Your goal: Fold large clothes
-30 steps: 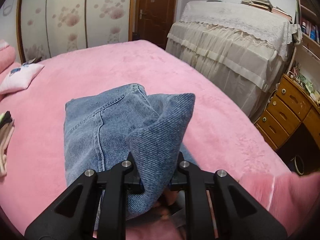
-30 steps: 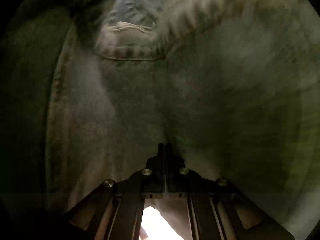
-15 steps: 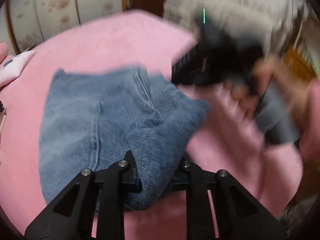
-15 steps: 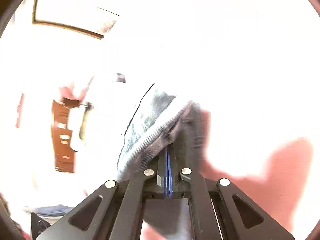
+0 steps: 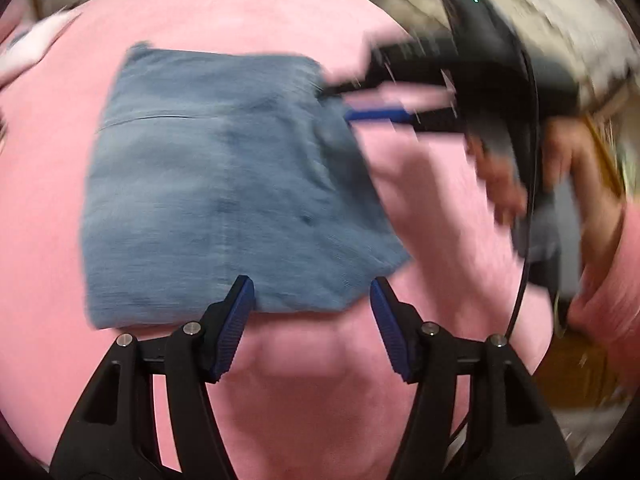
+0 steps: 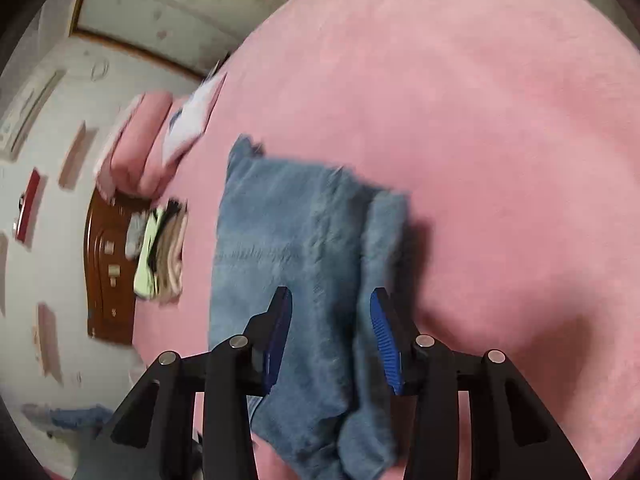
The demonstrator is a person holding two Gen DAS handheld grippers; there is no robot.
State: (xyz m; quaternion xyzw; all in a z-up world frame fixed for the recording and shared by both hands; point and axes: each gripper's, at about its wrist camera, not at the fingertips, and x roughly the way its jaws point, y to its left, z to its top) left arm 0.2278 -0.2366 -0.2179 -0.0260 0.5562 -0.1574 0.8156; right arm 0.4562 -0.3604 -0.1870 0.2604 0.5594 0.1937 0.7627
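Folded blue jeans (image 5: 224, 200) lie flat on the pink bedspread (image 5: 312, 400). My left gripper (image 5: 312, 296) is open and empty, its blue pads at the near edge of the jeans. My right gripper (image 5: 344, 100) shows blurred in the left wrist view at the jeans' far right corner, jaws apart. In the right wrist view the right gripper (image 6: 330, 300) is open, its fingers straddling the jeans (image 6: 292, 248) without clamping them. The frames are motion-blurred.
A pink pillow (image 6: 136, 140) and a white cushion (image 6: 192, 116) lie at the bed's head. A stack of folded clothes (image 6: 160, 256) sits near the bed edge by a brown headboard (image 6: 108, 272). A cloth-covered piece of furniture (image 5: 560, 20) stands beside the bed.
Both grippers were shut on the jeans and carried the fold over. Now both have opened and let go, and the jeans lie flat on the bed.
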